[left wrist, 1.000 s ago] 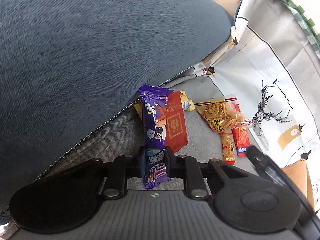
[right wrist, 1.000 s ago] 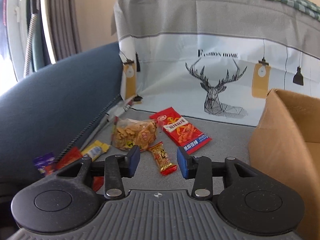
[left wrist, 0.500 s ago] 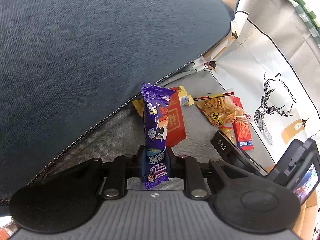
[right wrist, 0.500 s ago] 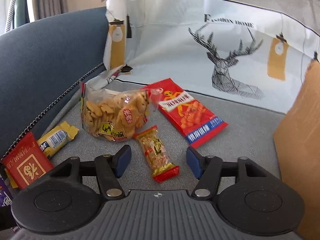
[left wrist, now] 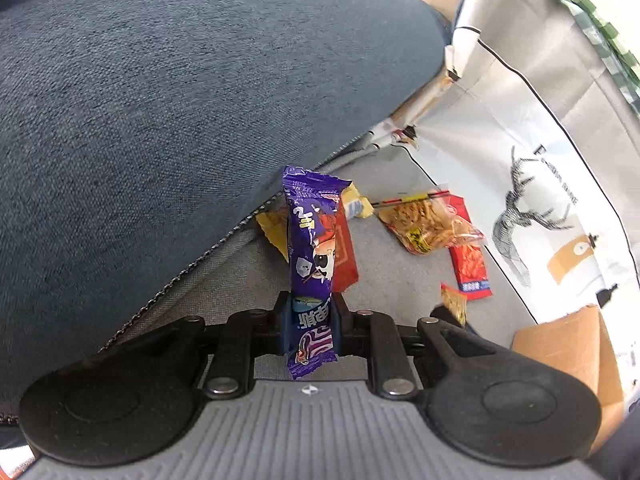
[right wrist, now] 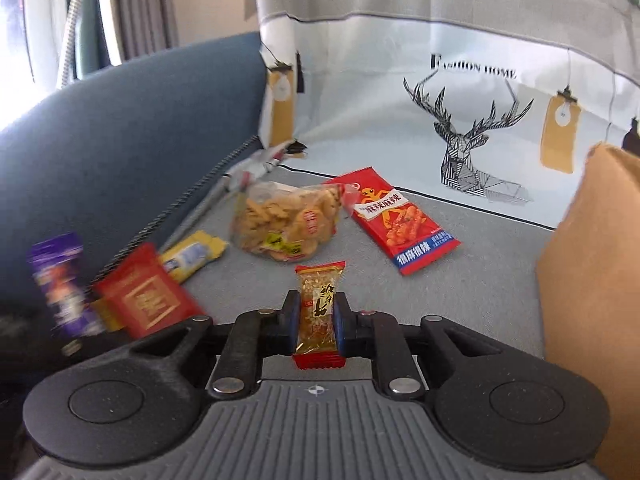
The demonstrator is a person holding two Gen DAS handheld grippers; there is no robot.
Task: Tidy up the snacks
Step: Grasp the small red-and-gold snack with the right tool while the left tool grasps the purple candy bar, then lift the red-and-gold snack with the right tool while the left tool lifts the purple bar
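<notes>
Red-ended peanut bar now stands lengthwise, pointing away, in the right gripper, whose jaws just closed on it off the seat; left gripper pinches the purple bar

The large blue cushion is a matt, finely woven cloth, edged with a dark corded seam. The grey seat surface under the snacks is a rougher, felt-like fabric. The purple snack wrapper is glossy plastic film, creased at its crimped end. The small red-and-clear peanut bar wrapper is shiny film too, as is the clear cracker bag. The white deer-print bag looks like smooth coated cloth. The brown cardboard box is matt paperboard. Each hand-held gripper is grainy black plastic with metal rivets.
</notes>
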